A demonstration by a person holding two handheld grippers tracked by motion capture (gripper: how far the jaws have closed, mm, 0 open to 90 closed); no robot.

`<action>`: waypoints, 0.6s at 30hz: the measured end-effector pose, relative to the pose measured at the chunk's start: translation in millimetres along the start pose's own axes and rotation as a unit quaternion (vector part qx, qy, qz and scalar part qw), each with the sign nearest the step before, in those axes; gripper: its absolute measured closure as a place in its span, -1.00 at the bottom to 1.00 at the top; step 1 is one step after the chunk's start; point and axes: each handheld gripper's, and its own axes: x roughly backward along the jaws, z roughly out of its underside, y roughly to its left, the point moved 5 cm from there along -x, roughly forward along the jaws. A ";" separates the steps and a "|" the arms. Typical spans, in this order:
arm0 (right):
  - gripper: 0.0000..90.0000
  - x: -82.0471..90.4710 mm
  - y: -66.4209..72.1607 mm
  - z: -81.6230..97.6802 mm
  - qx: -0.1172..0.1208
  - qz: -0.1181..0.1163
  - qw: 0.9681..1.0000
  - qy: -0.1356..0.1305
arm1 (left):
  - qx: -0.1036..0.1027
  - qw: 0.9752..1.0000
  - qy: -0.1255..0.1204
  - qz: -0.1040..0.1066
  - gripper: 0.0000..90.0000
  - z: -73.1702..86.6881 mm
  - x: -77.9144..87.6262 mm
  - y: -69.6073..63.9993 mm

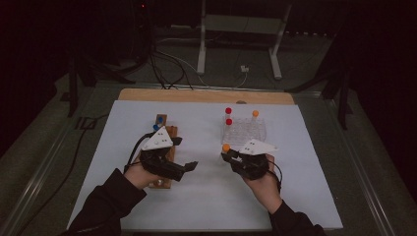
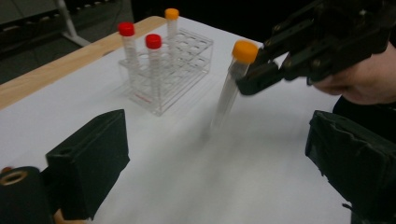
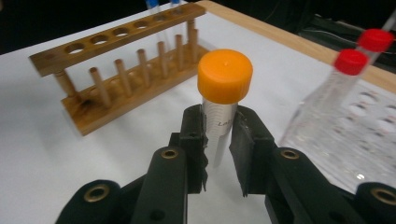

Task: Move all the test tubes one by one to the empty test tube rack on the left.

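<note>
Right gripper view: fingers (image 3: 219, 140) pinch the orange-capped tube (image 3: 223, 93) just under its cap, keeping it upright, between wooden rack (image 3: 116, 70) and clear rack (image 3: 355, 135); left gripper (image 2: 210, 163) gapes empty.

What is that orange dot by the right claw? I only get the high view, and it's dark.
Observer: It's the cap of a clear orange-capped tube, pinched just below the cap by the right claw.
Operator: Is the tube touching the table?
Observer: The left gripper view shows it hanging tilted over the white sheet; its blurred lower end hides any contact.
Operator: And the left claw?
Observer: The left claw is open, holding nothing.
Operator: What's the brown thing under it?
Observer: A wooden rack with a row of round holes.
</note>
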 end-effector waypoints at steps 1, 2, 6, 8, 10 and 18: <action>0.67 -1.0 2.8 0.3 0.002 -0.004 1.000 0.001 | 0.004 1.000 -0.002 0.005 -0.82 -1.5 -1.2 -1.2; 0.67 -2.0 5.5 0.6 0.004 -0.007 1.000 0.001 | 0.006 1.000 -0.003 0.009 -0.82 -2.9 -2.3 -2.4; 0.67 -5.6 14.4 1.0 0.014 -0.015 1.000 0.004 | 0.000 1.000 -0.007 0.022 -0.71 -7.9 -7.6 -8.4; 0.67 -7.4 18.2 1.5 0.016 -0.020 1.000 0.006 | 0.000 1.000 -0.008 0.026 -0.68 -10.1 -11.2 -11.1; 0.67 -8.3 20.9 1.4 0.017 -0.022 1.000 0.007 | 0.001 0.999 -0.008 0.032 -0.65 -12.3 -15.1 -13.7; 0.67 -9.2 27.0 1.1 0.022 -0.032 0.999 0.007 | -0.010 0.999 0.002 0.038 -0.46 -19.0 -32.0 -24.7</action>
